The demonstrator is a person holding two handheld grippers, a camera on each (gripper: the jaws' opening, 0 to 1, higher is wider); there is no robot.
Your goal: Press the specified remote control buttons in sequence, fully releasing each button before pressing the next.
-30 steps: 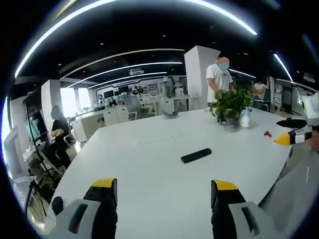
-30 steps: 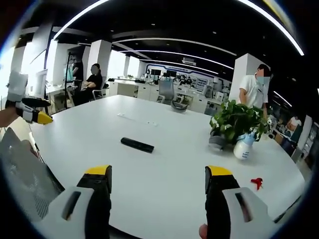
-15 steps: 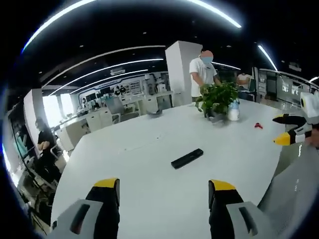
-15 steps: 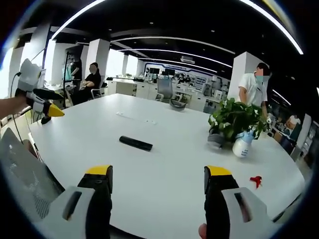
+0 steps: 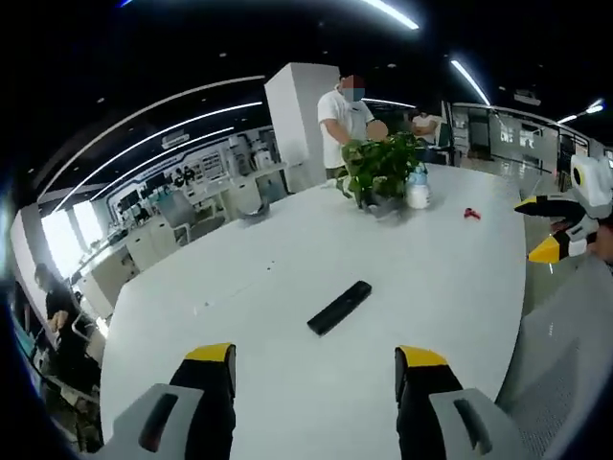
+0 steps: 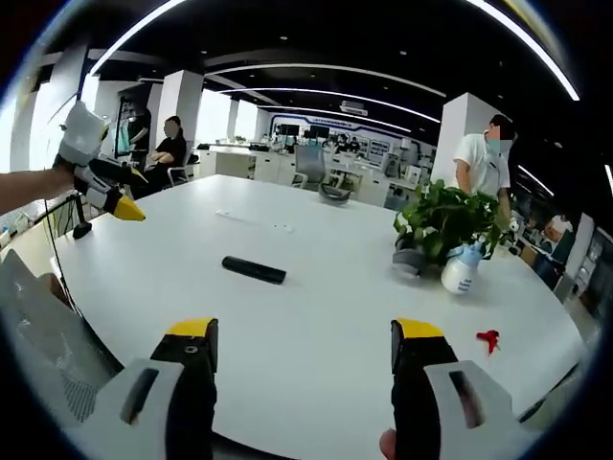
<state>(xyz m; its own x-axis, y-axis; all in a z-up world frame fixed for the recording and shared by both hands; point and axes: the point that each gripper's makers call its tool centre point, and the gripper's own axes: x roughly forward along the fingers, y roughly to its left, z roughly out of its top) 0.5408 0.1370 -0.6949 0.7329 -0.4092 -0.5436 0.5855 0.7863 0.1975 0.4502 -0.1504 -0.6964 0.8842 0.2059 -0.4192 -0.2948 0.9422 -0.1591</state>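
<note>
Centrally, slim black rectangular remote control (image 5: 339, 307) (image 6: 254, 270) lies on bare white tabletop (image 5: 287, 374) (image 6: 316, 355), edges distant; left tool (image 5: 315, 385) and right tool (image 6: 306, 374) released.

A matt black plastic remote (image 5: 339, 307) lies ahead of the left gripper (image 5: 314, 369) on a smooth white table (image 5: 287, 383) with slight sheen. The jaws look like black plastic with yellow tips.

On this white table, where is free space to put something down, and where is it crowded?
The table is bare between the remote control and both near grippers, and between the remote and the potted plant. It is crowded at the plant, with a white spray bottle beside it and a small red object nearby.
</note>
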